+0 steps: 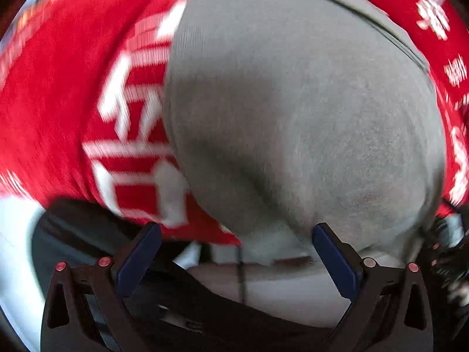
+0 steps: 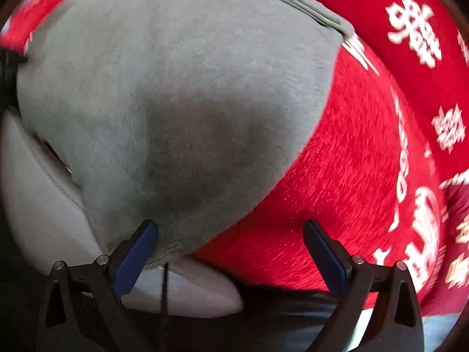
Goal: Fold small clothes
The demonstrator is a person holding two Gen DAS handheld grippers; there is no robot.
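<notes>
A grey knit garment (image 1: pixel 293 111) lies spread on a red cloth with white characters (image 1: pixel 58 102) and fills most of both blurred views. My left gripper (image 1: pixel 236 233) is open just above the garment's near edge, its blue fingertips (image 1: pixel 319 231) apart with nothing between them. In the right wrist view the same grey garment (image 2: pixel 176 102) covers the left and middle, with a dark seam along its far edge. My right gripper (image 2: pixel 231 230) is open too, its left pad over the garment's near corner, its right pad over the red cloth (image 2: pixel 351 161).
The red cloth's front edge falls off near both grippers. Below it I see a white rounded object (image 2: pixel 44 205), a thin dark cord (image 2: pixel 164 287) and dark floor. Black equipment (image 1: pixel 445 252) sits at the right edge of the left wrist view.
</notes>
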